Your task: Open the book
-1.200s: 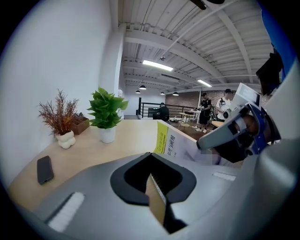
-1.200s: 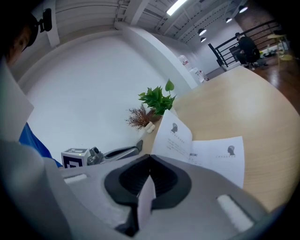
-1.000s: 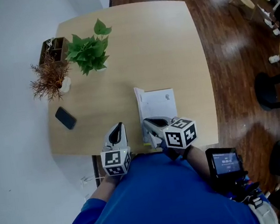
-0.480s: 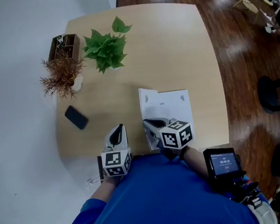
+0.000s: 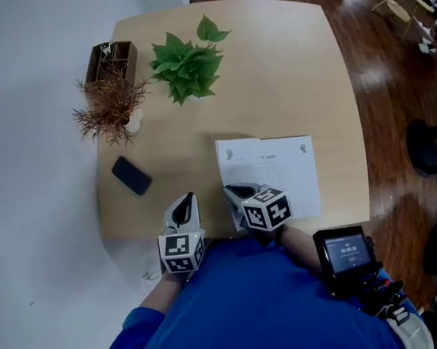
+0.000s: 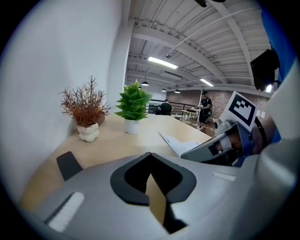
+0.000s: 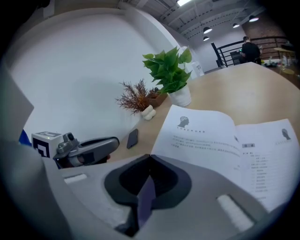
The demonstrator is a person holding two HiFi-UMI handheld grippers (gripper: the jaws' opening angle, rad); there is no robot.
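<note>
The book (image 5: 270,175) lies open and flat on the wooden table (image 5: 285,73), two white printed pages facing up, near the front edge. My right gripper (image 5: 235,194) sits at the book's near left corner, jaws shut, nothing between them. In the right gripper view (image 7: 150,157) the open pages (image 7: 211,136) spread just ahead and to the right. My left gripper (image 5: 181,206) hovers left of the book, shut and empty; in its own view (image 6: 150,155) the book's edge (image 6: 180,143) and the right gripper (image 6: 211,150) show at the right.
A black phone (image 5: 132,175) lies left of the book. A green potted plant (image 5: 188,62), a dried plant in a white pot (image 5: 110,108) and a wooden box (image 5: 111,58) stand at the back left. A black stool (image 5: 430,146) stands on the floor to the right.
The book's right side has spread further to the right and now lies flat open. The right gripper stays at its near left corner; the left gripper has not moved.
</note>
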